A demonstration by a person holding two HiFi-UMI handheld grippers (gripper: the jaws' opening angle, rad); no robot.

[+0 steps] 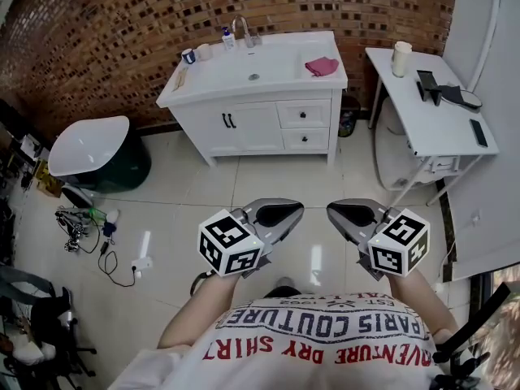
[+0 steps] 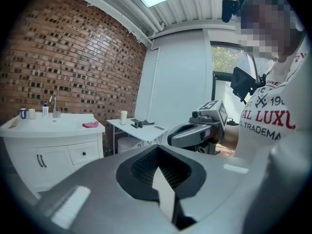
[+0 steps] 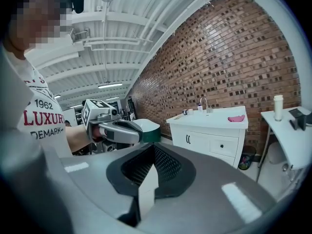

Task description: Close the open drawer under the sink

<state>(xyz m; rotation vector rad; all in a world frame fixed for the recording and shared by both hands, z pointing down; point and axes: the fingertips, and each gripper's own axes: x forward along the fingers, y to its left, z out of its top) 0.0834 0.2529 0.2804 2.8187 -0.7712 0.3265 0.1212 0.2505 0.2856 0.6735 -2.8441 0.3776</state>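
Note:
A white vanity [image 1: 244, 124] with a sink [image 1: 254, 65] stands against the brick wall, far ahead of me. At its right side are two drawers, an upper one [image 1: 304, 114] and a lower one [image 1: 305, 139]. From here I cannot tell which one stands out. My left gripper [image 1: 297, 210] and right gripper [image 1: 331, 210] hang close to my body, tips turned toward each other, both shut and empty. The vanity's drawer [image 2: 84, 153] shows at the left of the left gripper view, past the shut left gripper [image 2: 157, 148]. A drawer [image 3: 222, 145] also shows beyond the shut right gripper [image 3: 153, 148].
A pink cloth [image 1: 322, 66], a faucet [image 1: 240, 29] and small bottles sit on the vanity top. A white side table [image 1: 431, 96] stands at the right, a small bin [image 1: 348, 116] between it and the vanity. A dark tub with a white lid [image 1: 97, 149] and cables [image 1: 89, 222] lie at the left.

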